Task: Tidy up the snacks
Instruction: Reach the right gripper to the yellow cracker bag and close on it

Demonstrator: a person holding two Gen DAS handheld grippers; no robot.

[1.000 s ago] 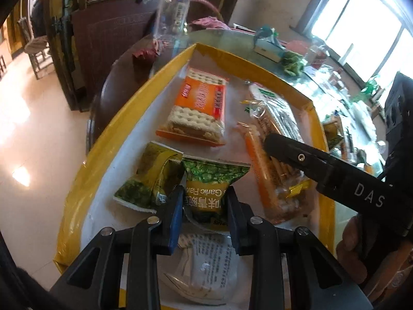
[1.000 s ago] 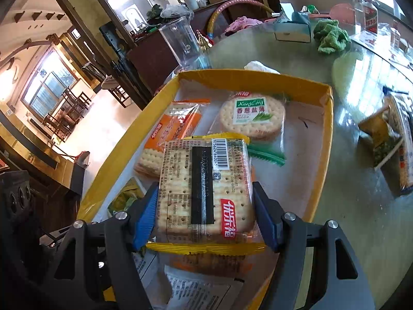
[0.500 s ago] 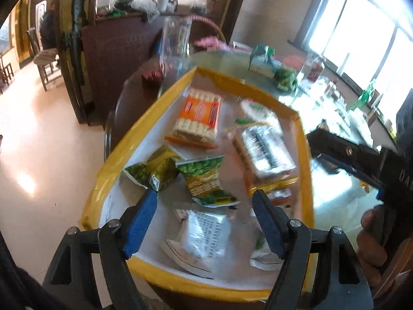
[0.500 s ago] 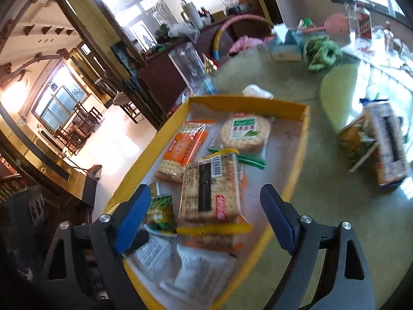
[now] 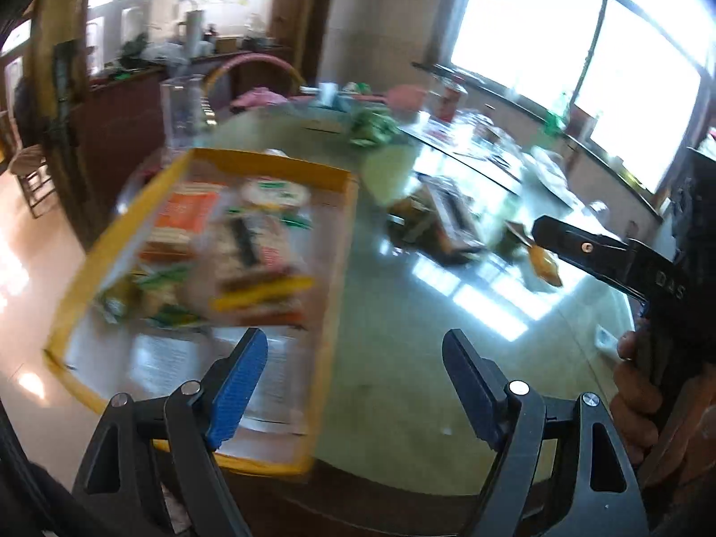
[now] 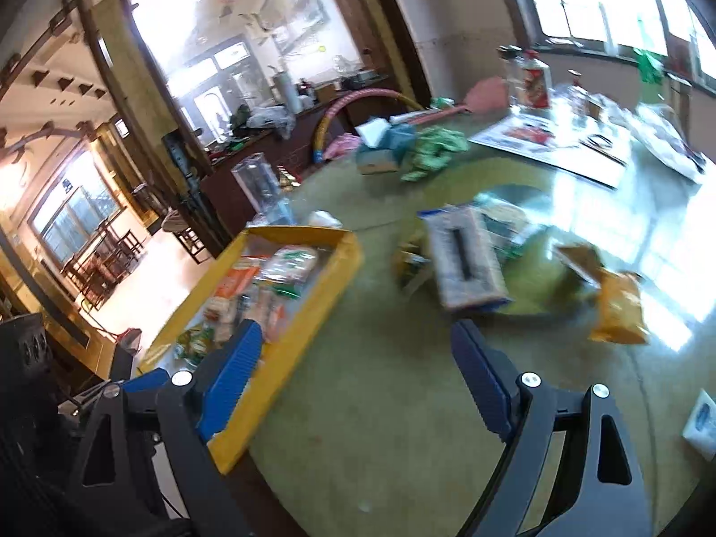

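A yellow-rimmed tray (image 5: 333,264) (image 6: 349,264) sits at the table's near left edge and holds several snack packets, among them an orange cracker pack (image 5: 188,217) and a barcode cracker pack (image 5: 250,246). My left gripper (image 5: 355,358) is open and empty above the table beside the tray. My right gripper (image 6: 358,349) is open and empty over the bare table. Loose snacks lie further out: a blue-edged cracker pack (image 6: 465,264) and an orange-yellow packet (image 6: 620,306). The right gripper's finger shows in the left wrist view (image 5: 581,248).
The round glass-topped table (image 6: 380,425) carries a clear plastic jug (image 6: 259,183), a tissue box (image 6: 380,152), a green cloth (image 6: 434,147), papers and bottles at the far side. A small white packet (image 6: 700,420) lies at the right. A dark cabinet stands behind.
Both grippers opened, leaving the green pea packet and the cracker pack in the tray, then drew back and swung right, away from the tray toward the loose snacks.
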